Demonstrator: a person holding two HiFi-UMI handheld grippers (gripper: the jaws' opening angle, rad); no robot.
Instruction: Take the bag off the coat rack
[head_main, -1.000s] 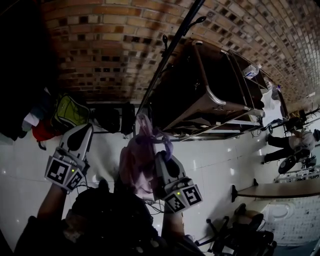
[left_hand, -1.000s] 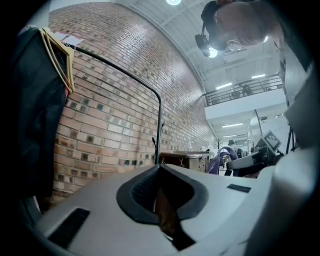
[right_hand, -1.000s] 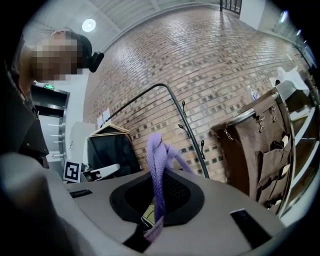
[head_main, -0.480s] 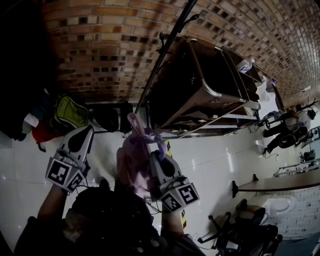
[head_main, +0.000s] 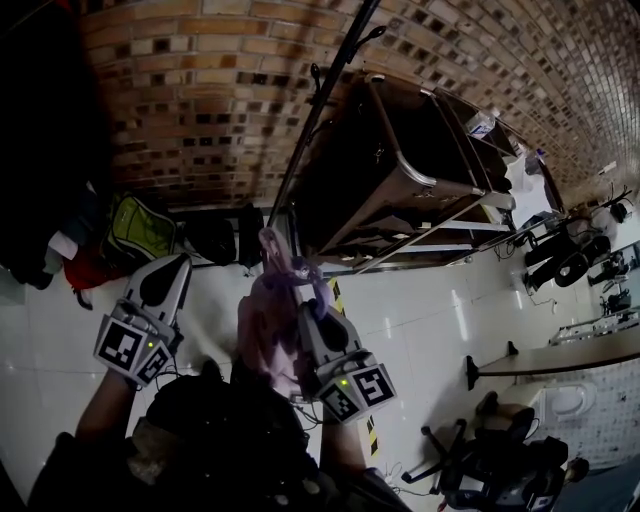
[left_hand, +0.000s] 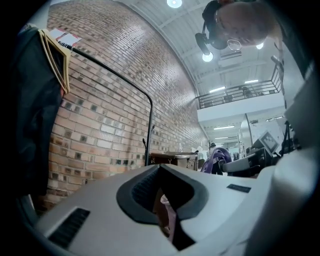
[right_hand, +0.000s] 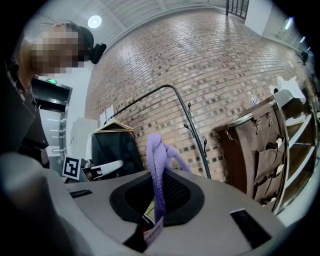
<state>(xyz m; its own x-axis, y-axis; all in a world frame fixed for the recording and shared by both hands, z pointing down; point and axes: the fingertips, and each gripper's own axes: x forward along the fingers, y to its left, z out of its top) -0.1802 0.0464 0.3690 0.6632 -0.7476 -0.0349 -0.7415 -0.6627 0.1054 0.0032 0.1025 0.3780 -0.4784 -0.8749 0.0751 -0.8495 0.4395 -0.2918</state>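
Observation:
The pink-purple bag hangs from my right gripper, which is shut on its purple straps. The straps rise out of the closed jaws in the right gripper view, where the right gripper fills the lower frame. The bag is off the black coat rack, whose pole stands behind it against the brick wall. My left gripper is to the left of the bag, apart from it, jaws together. In the left gripper view, the left gripper shows a thin pinkish sliver in its slit that I cannot identify.
A brown fabric cart on a metal frame stands right of the rack. A green backpack and dark bags lie by the wall at left. A dark coat on hangers hangs on a rail. An office chair and a table are at right.
My right gripper and the bag have drifted slightly left and lower, away from the rack. The left gripper has barely moved.

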